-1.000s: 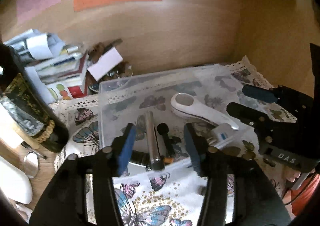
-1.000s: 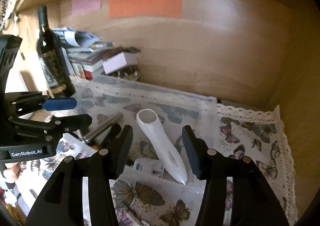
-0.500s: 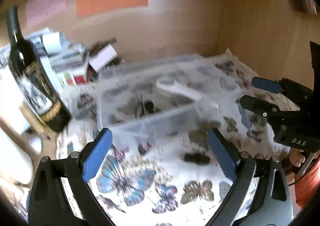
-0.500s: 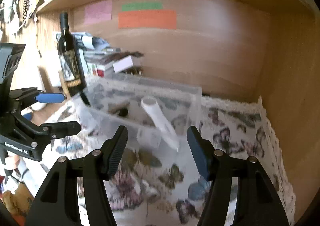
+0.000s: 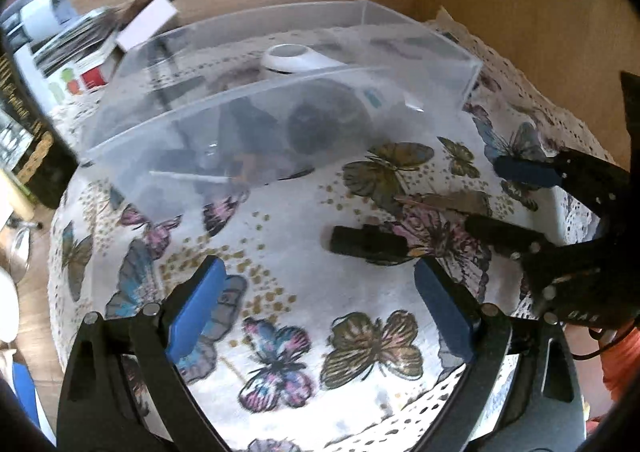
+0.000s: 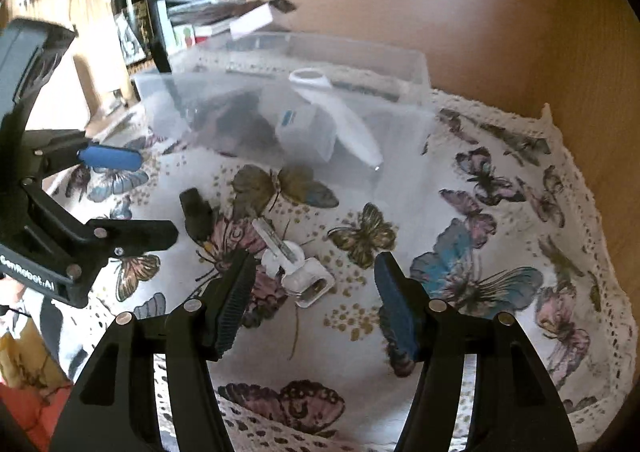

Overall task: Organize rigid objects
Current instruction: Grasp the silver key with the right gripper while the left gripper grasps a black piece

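Observation:
A clear plastic bin (image 5: 280, 123) (image 6: 360, 67) stands on the butterfly cloth and holds a white handheld device (image 5: 292, 57) (image 6: 340, 107), a small white box (image 6: 304, 127) and dark items. A black oblong object (image 5: 368, 242) (image 6: 196, 211) lies on the cloth in front of the bin. A small white-and-clear object (image 6: 296, 264) lies beside it. My left gripper (image 5: 320, 312) is open, low over the cloth, just short of the black object. My right gripper (image 6: 316, 292) is open, with the white-and-clear object between its fingertips' line and the bin. Both are empty.
A dark wine bottle (image 6: 138, 7) and a pile of books and boxes (image 5: 92, 39) stand at the back left. Wooden walls close the back and right. The cloth's lace edge (image 6: 580, 179) runs along the right.
Both grippers have pulled back from the bin and dropped low toward the cloth in front of it. My left gripper opened wide. The black object and the white-and-clear object came into view.

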`<state>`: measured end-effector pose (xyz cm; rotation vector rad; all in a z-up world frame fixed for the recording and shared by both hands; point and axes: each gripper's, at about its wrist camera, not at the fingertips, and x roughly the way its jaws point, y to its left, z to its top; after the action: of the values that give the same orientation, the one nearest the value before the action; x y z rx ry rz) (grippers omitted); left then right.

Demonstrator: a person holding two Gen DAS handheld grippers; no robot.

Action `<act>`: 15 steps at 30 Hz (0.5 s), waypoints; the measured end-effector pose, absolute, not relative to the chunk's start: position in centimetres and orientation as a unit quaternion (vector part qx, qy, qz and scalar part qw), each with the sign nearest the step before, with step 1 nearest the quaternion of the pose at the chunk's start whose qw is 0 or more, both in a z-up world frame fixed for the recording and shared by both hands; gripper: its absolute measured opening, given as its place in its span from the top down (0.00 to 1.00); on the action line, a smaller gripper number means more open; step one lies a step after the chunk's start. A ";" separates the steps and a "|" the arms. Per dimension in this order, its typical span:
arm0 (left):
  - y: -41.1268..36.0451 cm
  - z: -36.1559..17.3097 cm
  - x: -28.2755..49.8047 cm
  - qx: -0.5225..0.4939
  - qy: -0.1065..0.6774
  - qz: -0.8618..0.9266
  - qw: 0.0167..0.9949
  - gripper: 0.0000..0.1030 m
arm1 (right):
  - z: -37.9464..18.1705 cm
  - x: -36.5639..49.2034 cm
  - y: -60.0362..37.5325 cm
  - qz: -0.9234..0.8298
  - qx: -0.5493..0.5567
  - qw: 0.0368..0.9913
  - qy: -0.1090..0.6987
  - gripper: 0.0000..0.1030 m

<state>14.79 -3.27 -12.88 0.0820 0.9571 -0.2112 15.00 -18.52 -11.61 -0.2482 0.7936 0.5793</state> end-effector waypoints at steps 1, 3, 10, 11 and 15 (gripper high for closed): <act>-3.6 -12.9 14.9 0.046 0.458 -0.104 0.881 0.08 | -11.8 15.0 -18.3 0.281 -0.119 0.871 0.384 0.43; -4.2 -13.1 15.2 0.052 0.459 -0.109 0.880 0.17 | -12.3 15.2 -17.6 0.291 -0.123 0.862 0.396 0.44; -5.2 -13.8 16.1 0.056 0.452 -0.122 0.882 0.41 | -12.4 14.6 -16.8 0.313 -0.142 0.856 0.386 0.69; -5.3 -13.7 16.0 0.059 0.449 -0.124 0.883 0.51 | -12.4 14.5 -16.9 0.315 -0.139 0.856 0.387 0.72; -5.6 -13.7 15.7 0.067 0.440 -0.127 0.886 0.58 | -12.4 14.1 -16.9 0.307 -0.142 0.861 0.381 0.79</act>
<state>15.70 -5.62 -13.67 0.1386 0.9149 -0.2644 14.14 -16.87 -12.36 -0.2971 0.7994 0.6445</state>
